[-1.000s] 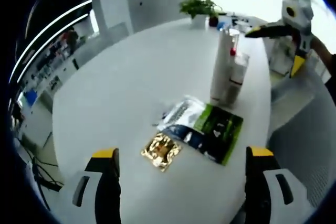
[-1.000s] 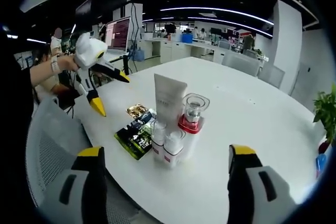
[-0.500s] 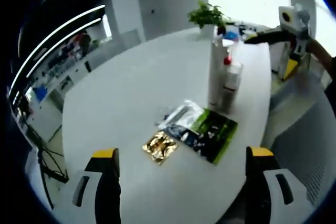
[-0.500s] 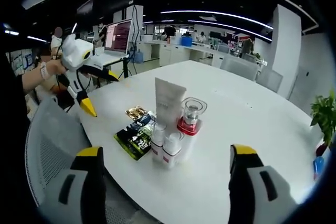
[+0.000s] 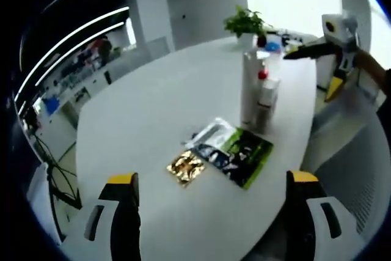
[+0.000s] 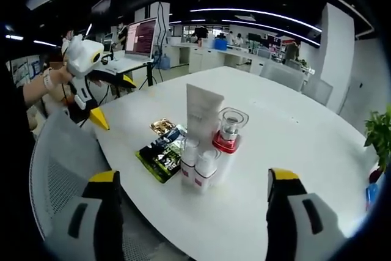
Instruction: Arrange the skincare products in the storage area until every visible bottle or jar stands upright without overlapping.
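Well ahead of right claw [image 6: 190, 212]: upright bottles [image 6: 206, 151], untouched.

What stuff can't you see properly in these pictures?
- Printing on the tall white tube: too small to read, right gripper view.
- The two small white bottles: labels blurred; in the left gripper view the tube hides most of them.
- Flat green and black sachet: its text is too small.
- Crinkly gold foil packet: contents not visible.
- Potted green plant: cut off by the edge.
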Motion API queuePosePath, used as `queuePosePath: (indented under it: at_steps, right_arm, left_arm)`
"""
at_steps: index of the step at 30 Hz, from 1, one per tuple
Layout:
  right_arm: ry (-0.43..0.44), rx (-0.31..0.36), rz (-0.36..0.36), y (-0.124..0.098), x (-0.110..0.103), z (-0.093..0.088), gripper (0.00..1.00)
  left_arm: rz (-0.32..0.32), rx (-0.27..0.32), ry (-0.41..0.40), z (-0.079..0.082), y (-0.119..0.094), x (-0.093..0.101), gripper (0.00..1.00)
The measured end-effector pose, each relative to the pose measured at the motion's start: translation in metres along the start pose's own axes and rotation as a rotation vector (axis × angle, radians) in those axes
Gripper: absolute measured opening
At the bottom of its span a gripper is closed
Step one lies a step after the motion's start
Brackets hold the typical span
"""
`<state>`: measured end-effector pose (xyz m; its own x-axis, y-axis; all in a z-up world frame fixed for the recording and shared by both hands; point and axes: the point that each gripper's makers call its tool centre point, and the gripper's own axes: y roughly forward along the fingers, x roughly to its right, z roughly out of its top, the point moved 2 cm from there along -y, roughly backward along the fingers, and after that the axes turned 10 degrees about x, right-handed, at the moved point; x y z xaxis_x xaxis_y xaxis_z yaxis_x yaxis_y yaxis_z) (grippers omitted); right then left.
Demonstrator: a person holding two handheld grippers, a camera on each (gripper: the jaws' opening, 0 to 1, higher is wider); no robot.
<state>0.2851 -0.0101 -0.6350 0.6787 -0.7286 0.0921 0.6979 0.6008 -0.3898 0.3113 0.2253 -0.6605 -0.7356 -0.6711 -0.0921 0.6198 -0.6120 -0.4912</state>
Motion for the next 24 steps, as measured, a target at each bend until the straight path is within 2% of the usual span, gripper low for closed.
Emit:
queuePosePath:
  at_steps: [12, 24]
  right_arm:
    - [0.010, -0.036, 0.021, 0.007, -0.002, -0.006, 1.00]
    - [0.043, 0.018, -0.022, 0.013, 0.014, -0.004, 0.98]
  left_arm:
    - [0.008, 0.013, 0.007, 0.003, 0.006, -0.007, 0.97]
    - [-0.014, 0.001, 0.035, 0.011, 0.019, -0.013, 0.97]
